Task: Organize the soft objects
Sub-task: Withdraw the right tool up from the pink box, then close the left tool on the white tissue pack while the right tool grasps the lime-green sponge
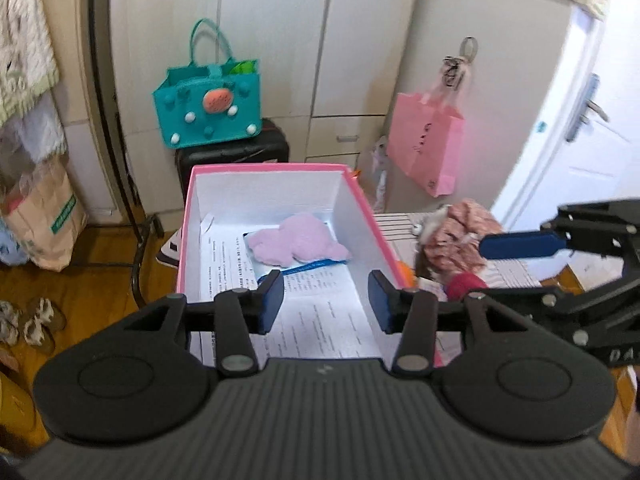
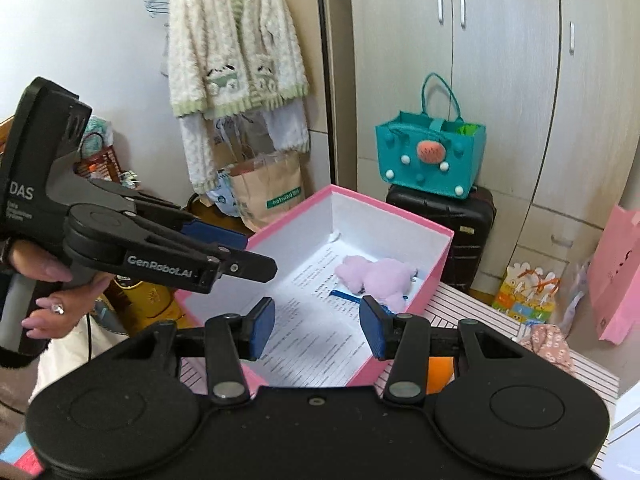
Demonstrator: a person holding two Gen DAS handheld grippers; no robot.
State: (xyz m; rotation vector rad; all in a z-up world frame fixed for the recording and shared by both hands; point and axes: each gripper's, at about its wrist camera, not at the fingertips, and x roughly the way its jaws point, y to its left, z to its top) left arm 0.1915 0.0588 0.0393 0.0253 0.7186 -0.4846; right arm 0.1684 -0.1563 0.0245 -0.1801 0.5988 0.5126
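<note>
A pink box (image 1: 183, 248) (image 2: 436, 276) with a white inside stands open, its floor lined with printed paper. A lilac plush toy (image 1: 298, 242) (image 2: 376, 278) lies in it on a blue-edged packet. My left gripper (image 1: 326, 298) hovers above the box's near end, open, with nothing between its pads. My right gripper (image 2: 318, 328) hangs over the same box, also open and empty. A pink floral soft piece (image 1: 456, 240) (image 2: 548, 344) and a red soft item (image 1: 466, 285) lie on the striped tabletop to the right of the box.
A teal felt bag (image 1: 208, 108) (image 2: 432, 156) sits on a black suitcase (image 2: 444, 216) behind the box. A pink paper bag (image 1: 426, 140) hangs on the wardrobe. A fluffy cardigan (image 2: 236, 48) and a brown paper bag (image 2: 268, 192) are at the left. A hand (image 2: 60, 300) grips the left tool.
</note>
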